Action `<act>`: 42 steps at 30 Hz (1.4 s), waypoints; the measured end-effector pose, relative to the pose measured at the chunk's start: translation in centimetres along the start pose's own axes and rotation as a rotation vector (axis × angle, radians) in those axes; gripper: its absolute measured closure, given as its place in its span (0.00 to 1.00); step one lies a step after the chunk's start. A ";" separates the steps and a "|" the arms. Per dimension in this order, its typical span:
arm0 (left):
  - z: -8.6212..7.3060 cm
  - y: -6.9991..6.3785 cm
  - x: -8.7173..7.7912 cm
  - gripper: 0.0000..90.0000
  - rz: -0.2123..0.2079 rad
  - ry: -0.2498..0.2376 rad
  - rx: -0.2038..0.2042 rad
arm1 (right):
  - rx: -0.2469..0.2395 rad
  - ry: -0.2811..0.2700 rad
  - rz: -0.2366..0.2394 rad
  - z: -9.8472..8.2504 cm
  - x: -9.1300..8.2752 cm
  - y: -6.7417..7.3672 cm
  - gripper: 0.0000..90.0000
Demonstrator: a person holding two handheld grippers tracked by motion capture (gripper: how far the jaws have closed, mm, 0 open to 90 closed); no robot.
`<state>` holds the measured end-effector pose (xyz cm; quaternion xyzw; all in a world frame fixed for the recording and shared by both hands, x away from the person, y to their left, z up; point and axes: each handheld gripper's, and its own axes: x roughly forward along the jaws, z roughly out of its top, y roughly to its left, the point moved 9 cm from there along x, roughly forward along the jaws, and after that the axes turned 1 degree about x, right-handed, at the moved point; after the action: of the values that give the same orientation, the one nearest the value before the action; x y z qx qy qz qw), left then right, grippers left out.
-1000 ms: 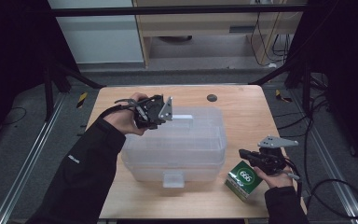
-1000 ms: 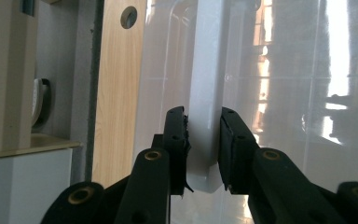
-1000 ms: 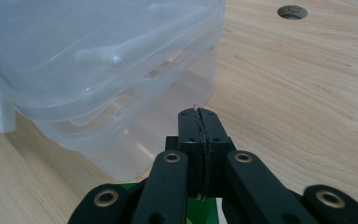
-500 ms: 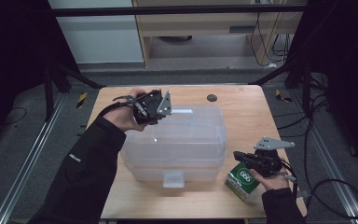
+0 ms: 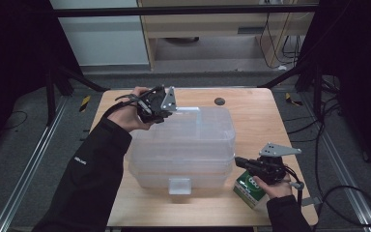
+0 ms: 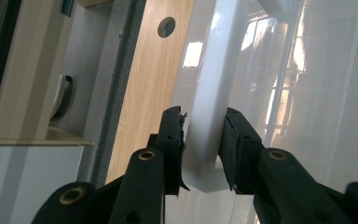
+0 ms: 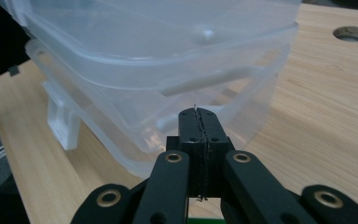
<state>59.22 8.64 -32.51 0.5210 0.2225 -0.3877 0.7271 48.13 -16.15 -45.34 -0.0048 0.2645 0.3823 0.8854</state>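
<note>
The clear plastic storage box (image 5: 183, 145) sits mid-table (image 5: 251, 111), between the tools, its white lid handle (image 6: 209, 107) lying in the left tool's (image 5: 166, 107) jaws, which have just been opening and now barely touch it. Back that tool straight off the handle so the lid isn't dragged. The right tool (image 7: 199, 122), clenched empty, rests beside the box's near corner, over a green carton (image 5: 249, 189).

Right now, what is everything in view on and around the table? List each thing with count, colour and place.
storage box: one, clear plastic, middle of the table, lid raised at the far side
lid handle: one, white, between the left gripper's jaws
carton: one, green and white, near right corner, beside the box
table: one, light wood
cable hole: one, dark, far side of the tabletop
left gripper: one, black, at the far left corner of the lid, jaws just been opening
right gripper: one, black, shut, empty, over the carton
</note>
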 end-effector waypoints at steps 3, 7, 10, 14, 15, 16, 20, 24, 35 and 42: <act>0.0 0.0 0.0 0.78 0.004 -0.007 -0.003 | -0.007 -0.032 0.021 0.5 0.1 0.5 1.00; 0.0 -0.1 0.1 0.78 0.005 -0.006 -0.011 | -0.004 -0.059 0.032 0.9 -0.1 0.7 1.00; 0.0 -0.1 0.1 0.77 -0.002 -0.006 -0.017 | -0.009 -0.063 0.027 0.9 -0.1 0.8 1.00; -0.5 -0.2 -0.1 0.69 -0.008 0.007 -0.031 | -0.010 -0.052 0.030 0.7 0.0 0.8 1.00; -0.6 -0.3 -0.2 0.67 -0.008 -0.010 -0.038 | -0.008 -0.052 0.032 0.7 0.0 0.8 1.00; -0.7 -0.3 -0.5 0.66 -0.016 -0.028 -0.049 | -0.006 -0.050 0.033 0.7 0.0 0.8 1.00; -1.5 -0.3 -1.4 0.61 -0.021 -0.072 -0.101 | -0.007 -0.047 0.032 0.7 0.1 0.8 1.00; -2.5 -0.5 -2.3 0.58 -0.019 -0.110 -0.154 | -0.008 -0.049 0.028 0.7 0.0 0.8 1.00; -6.5 0.2 -5.3 0.55 0.042 -0.247 -0.429 | -0.007 -0.040 0.026 0.7 0.0 0.8 1.00; -8.7 2.5 -7.3 0.58 0.160 -0.323 -0.266 | -0.010 -0.037 0.021 0.7 0.0 0.8 0.99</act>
<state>57.51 19.55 -28.90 0.3680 0.1104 -0.3744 0.8440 47.91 -15.41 -44.63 0.0007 0.2460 0.3931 0.8860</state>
